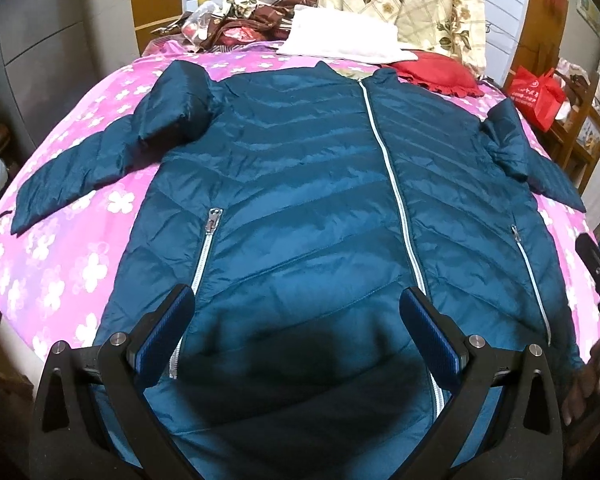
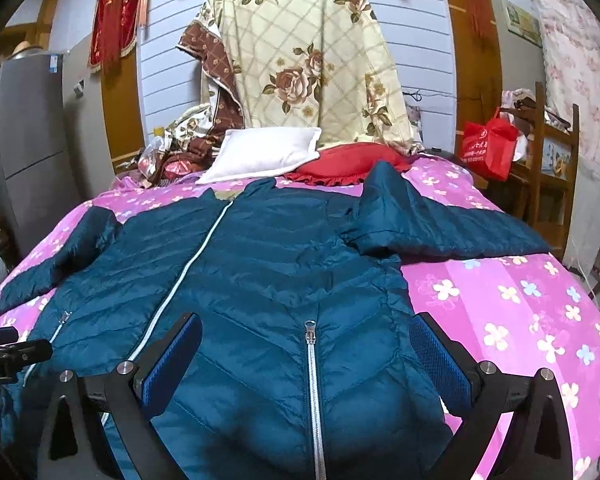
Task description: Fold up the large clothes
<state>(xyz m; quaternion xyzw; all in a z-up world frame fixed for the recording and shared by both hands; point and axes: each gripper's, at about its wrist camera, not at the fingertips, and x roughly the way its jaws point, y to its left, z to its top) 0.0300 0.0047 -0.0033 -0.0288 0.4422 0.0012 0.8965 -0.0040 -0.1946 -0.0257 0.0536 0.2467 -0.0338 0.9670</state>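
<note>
Where bedspread point(image 1: 80, 240) spreads — jacket point(image 1: 300, 184)

I am seeing the teal quilted puffer jacket point(image 1: 300, 184) lying flat, front up, zipped, sleeves spreading outward.

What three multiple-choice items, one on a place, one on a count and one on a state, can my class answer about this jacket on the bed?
1. Where does the white pillow lie?
A. beyond the collar of the jacket, at the head of the bed
B. on the jacket's hem
C. on the floor

2. How many zips show on the jacket's front?
A. one
B. three
C. five

3. How do the left gripper and right gripper stand?
A. both shut on a sleeve
B. both open over the hem
C. one open, one shut

Key: 1 A, it sits past the collar beside the red cushion; 2 B, one centre zip and two pocket zips; 3 B, each pair of fingers is spread wide with nothing pinched.
</note>
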